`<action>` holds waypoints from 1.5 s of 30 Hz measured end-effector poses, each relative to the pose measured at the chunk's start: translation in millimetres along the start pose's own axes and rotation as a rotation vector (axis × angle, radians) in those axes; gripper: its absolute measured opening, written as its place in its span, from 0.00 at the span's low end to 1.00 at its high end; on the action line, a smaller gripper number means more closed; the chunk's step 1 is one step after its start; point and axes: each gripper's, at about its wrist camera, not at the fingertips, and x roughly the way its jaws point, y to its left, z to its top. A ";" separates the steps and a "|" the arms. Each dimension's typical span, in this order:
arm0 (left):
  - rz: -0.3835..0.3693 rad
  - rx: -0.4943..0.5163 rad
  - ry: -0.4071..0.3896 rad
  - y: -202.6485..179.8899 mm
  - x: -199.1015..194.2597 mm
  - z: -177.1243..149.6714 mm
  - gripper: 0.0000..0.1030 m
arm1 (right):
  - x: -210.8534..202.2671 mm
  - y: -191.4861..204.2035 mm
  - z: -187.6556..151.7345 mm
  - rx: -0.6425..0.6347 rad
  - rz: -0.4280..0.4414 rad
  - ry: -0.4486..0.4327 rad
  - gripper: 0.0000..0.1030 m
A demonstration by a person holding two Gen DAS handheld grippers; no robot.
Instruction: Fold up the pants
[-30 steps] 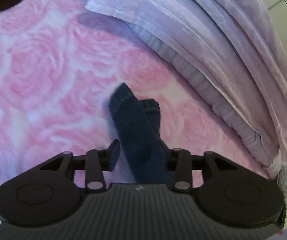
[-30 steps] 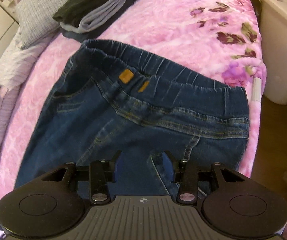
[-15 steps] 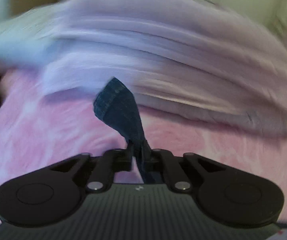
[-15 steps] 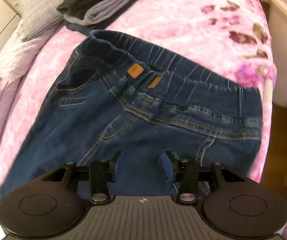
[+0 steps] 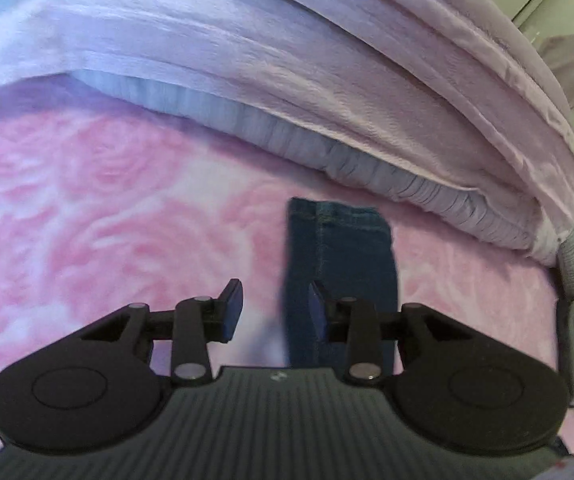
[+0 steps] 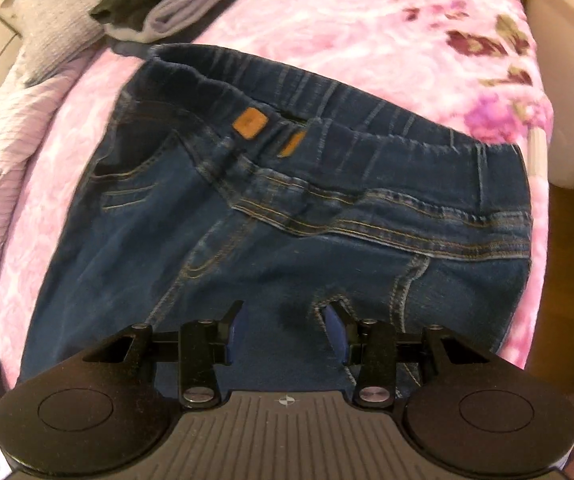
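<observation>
Dark blue jeans (image 6: 287, 240) lie spread on a pink rose-patterned blanket (image 6: 367, 20), elastic waistband and brown leather patch facing up in the right wrist view. My right gripper (image 6: 285, 326) hovers open just over the seat of the jeans, fingers apart, holding nothing. In the left wrist view a jeans leg end (image 5: 339, 248) lies flat on the blanket (image 5: 87, 200), hem toward the pillow. My left gripper (image 5: 275, 306) is open; its right finger overlaps the leg's left edge, its left finger stands over bare blanket.
A lilac pillow and bedding (image 5: 287, 80) run along the far side of the leg end. A stack of folded dark and grey clothes (image 6: 167, 4) and a grey pillow (image 6: 55, 24) sit beyond the waistband. A white bin (image 6: 567, 40) stands off the bed's right edge.
My left gripper was shut on the leg end, lifting it half a second ago; now it is open and the leg lies flat. The right gripper has edged closer over the seat.
</observation>
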 end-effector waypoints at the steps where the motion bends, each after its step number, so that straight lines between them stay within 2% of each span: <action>1: -0.003 -0.005 0.002 -4.3 7.0 3.6 0.30 | 0.2 -0.3 -0.1 0.002 -0.001 0.000 0.40; 3: -0.025 -0.001 0.027 -12.3 29.5 9.2 0.33 | -0.5 1.4 0.2 -0.013 -0.001 0.004 0.40; 6: -0.008 0.003 0.073 -22.2 52.6 13.0 0.34 | -5.0 4.9 2.4 -0.068 -0.011 -0.009 0.40; 8: 0.057 0.053 0.068 -27.7 57.6 11.6 0.07 | -8.1 4.4 3.6 -0.084 -0.022 -0.025 0.40; 9: 0.079 0.066 0.049 -27.2 52.9 9.8 0.00 | -9.4 2.8 4.5 -0.083 -0.023 -0.030 0.40; 13: 0.083 0.003 -0.115 -3.9 -12.3 -0.6 0.00 | -13.6 -4.7 7.5 -0.053 -0.024 -0.046 0.40; 15: 0.096 -0.059 -0.151 17.3 -49.2 -8.2 0.00 | -13.1 -6.0 8.4 -0.032 -0.021 -0.048 0.40; 19: 0.192 -0.214 -0.220 61.9 -117.9 -47.5 0.00 | -10.0 1.7 8.3 -0.027 0.006 -0.034 0.40; 20: 0.231 -0.228 -0.199 71.9 -125.7 -62.5 0.00 | -8.9 5.0 7.3 -0.036 0.015 -0.028 0.40; 22: 0.316 -0.237 -0.094 92.5 -123.3 -96.0 0.02 | -6.0 12.9 4.7 -0.060 0.029 -0.015 0.40; 24: 0.356 -0.283 -0.002 114.7 -119.1 -121.4 0.01 | -4.7 19.8 3.7 -0.080 0.039 -0.002 0.40; 25: 0.378 -0.307 0.011 122.7 -122.0 -128.4 0.00 | -5.3 22.8 3.7 -0.090 0.046 0.001 0.40; 27: 0.342 -0.339 -0.017 129.6 -130.3 -130.3 0.03 | -7.6 26.3 4.0 -0.116 0.052 -0.001 0.40; 29: 0.295 -0.369 -0.047 131.8 -136.7 -124.6 0.21 | -9.1 26.9 4.8 -0.132 0.043 -0.011 0.40; 30: 0.269 -0.394 -0.045 135.2 -134.3 -120.8 0.40 | -9.2 25.7 4.7 -0.129 0.039 -0.014 0.40; 31: 0.249 -0.425 -0.037 137.0 -124.6 -115.2 0.47 | -8.3 24.4 4.9 -0.120 0.036 -0.014 0.40; 32: 0.235 -0.450 -0.031 140.2 -117.1 -112.7 0.47 | -7.1 22.6 4.8 -0.107 0.033 -0.013 0.40; 33: 0.227 -0.465 -0.024 143.3 -109.0 -111.0 0.43 | -5.6 21.0 4.3 -0.091 0.030 -0.012 0.40; 35: 0.257 -0.426 -0.037 138.7 -97.8 -105.6 0.27 | -4.2 18.3 3.5 -0.067 0.027 -0.012 0.40; 36: 0.280 -0.370 -0.049 134.0 -95.7 -100.4 0.01 | -4.7 17.0 2.9 -0.062 0.027 -0.014 0.40; 38: 0.251 -0.269 -0.090 127.1 -94.5 -85.4 0.00 | -5.7 16.2 3.5 -0.077 0.026 -0.015 0.40; 40: 0.213 -0.132 -0.184 116.5 -100.4 -74.1 0.02 | -8.8 15.4 6.6 -0.110 0.030 -0.024 0.40; 41: 0.228 -0.063 -0.193 111.4 -99.1 -72.0 0.02 | -10.4 15.0 8.9 -0.131 0.034 -0.034 0.40; 44: 0.339 0.028 -0.077 116.7 -73.2 -77.5 0.10 | -11.7 15.0 19.3 -0.194 0.028 -0.053 0.40; 45: 0.341 0.037 -0.061 118.9 -70.3 -78.8 0.10 | -11.9 15.9 24.5 -0.219 0.030 -0.057 0.40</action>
